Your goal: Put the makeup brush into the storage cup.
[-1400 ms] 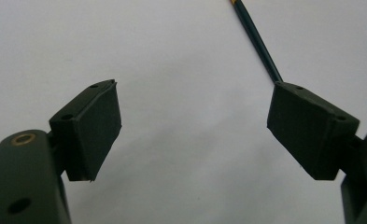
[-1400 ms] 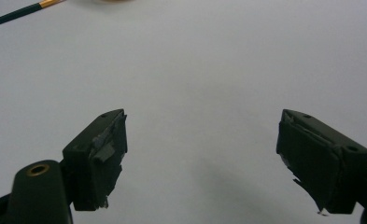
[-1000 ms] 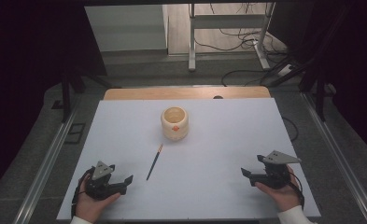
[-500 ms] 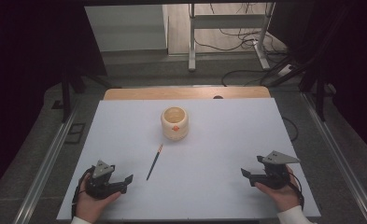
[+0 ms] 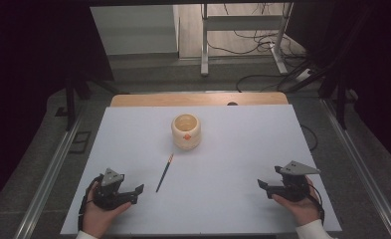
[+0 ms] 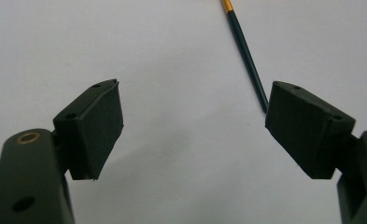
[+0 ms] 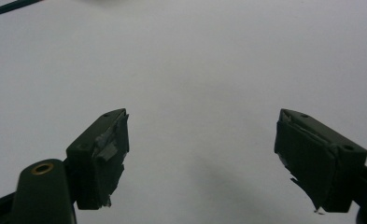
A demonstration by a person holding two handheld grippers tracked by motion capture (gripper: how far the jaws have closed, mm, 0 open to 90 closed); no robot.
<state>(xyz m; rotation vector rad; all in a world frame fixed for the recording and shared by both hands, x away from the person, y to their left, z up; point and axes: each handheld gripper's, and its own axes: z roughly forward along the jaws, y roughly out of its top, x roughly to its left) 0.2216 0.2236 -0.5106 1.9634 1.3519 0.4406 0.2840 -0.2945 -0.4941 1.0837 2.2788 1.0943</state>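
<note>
A thin dark pencil (image 5: 164, 173) with an orange-gold end lies on the white table (image 5: 233, 149), slanting toward a cream cup (image 5: 186, 131) with an orange mark that stands upright at mid table. My left gripper (image 5: 136, 192) rests near the front left, open and empty, its tips just left of the pencil's near end. In the left gripper view the pencil (image 6: 244, 46) runs up from beside the right jaw, and the gripper (image 6: 193, 116) holds nothing. My right gripper (image 5: 261, 187) sits at the front right, open and empty, with bare table between its jaws (image 7: 202, 154).
A wooden strip (image 5: 198, 99) borders the table's far edge. Metal rails (image 5: 48, 169) run along both sides. Beyond the table are a desk frame (image 5: 243, 30) and cables on the floor. The pencil (image 7: 13, 7) shows at the top left corner of the right gripper view.
</note>
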